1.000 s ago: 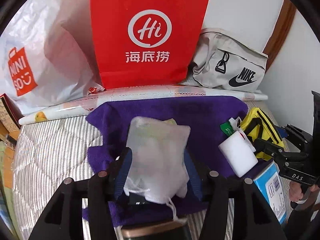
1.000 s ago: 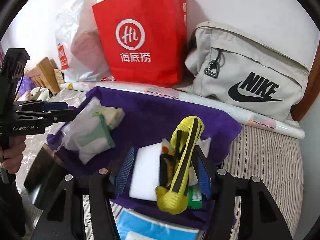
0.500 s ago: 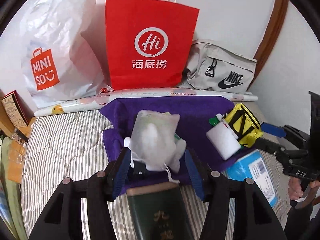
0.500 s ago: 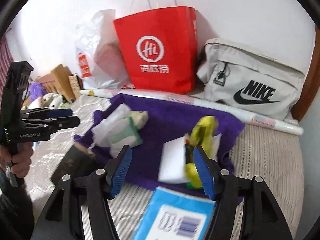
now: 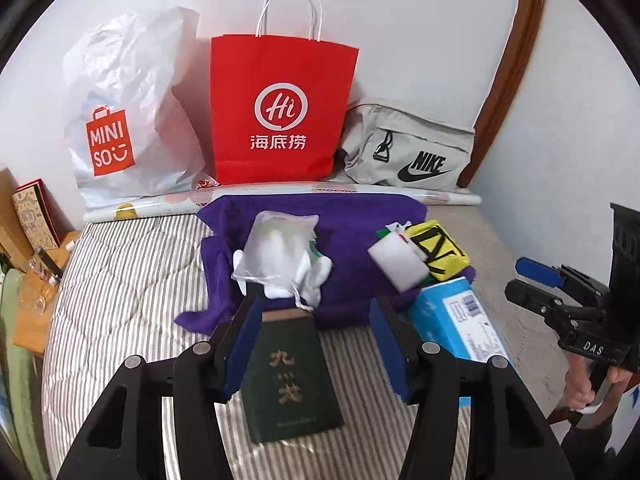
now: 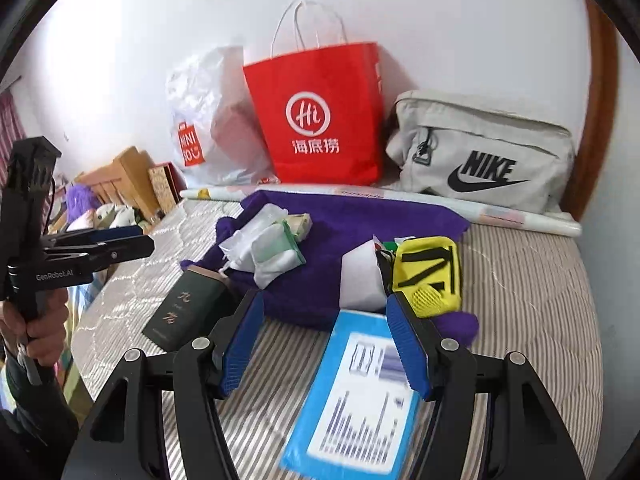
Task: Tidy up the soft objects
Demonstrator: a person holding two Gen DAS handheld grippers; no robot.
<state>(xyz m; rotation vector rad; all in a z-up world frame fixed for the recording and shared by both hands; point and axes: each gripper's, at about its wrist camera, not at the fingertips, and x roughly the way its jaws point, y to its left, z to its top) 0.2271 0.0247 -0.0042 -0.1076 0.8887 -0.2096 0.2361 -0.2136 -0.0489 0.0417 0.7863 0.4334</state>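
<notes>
Both grippers are with us above the striped bed (image 5: 120, 280), and neither holds anything. Our left gripper (image 5: 316, 344) has its jaws apart, with a dark green book (image 5: 290, 380) lying on the bed below the gap, untouched by the blue pads. Our right gripper (image 6: 326, 344) has just been opening its jaws; they stand wide and empty over a blue packet (image 6: 356, 396). We see the soft things gathered on a purple towel (image 5: 352, 232) spread at the far side of the bed: a white mesh pouch (image 5: 280, 256) on its left part, a white foam block (image 5: 398, 258) and a yellow pouch (image 5: 438, 250) touching each other at its right edge. Behind the towel stand a red paper bag (image 5: 280, 112), a white plastic bag (image 5: 128, 112) and a grey Nike bag (image 5: 412, 152) along the wall.
</notes>
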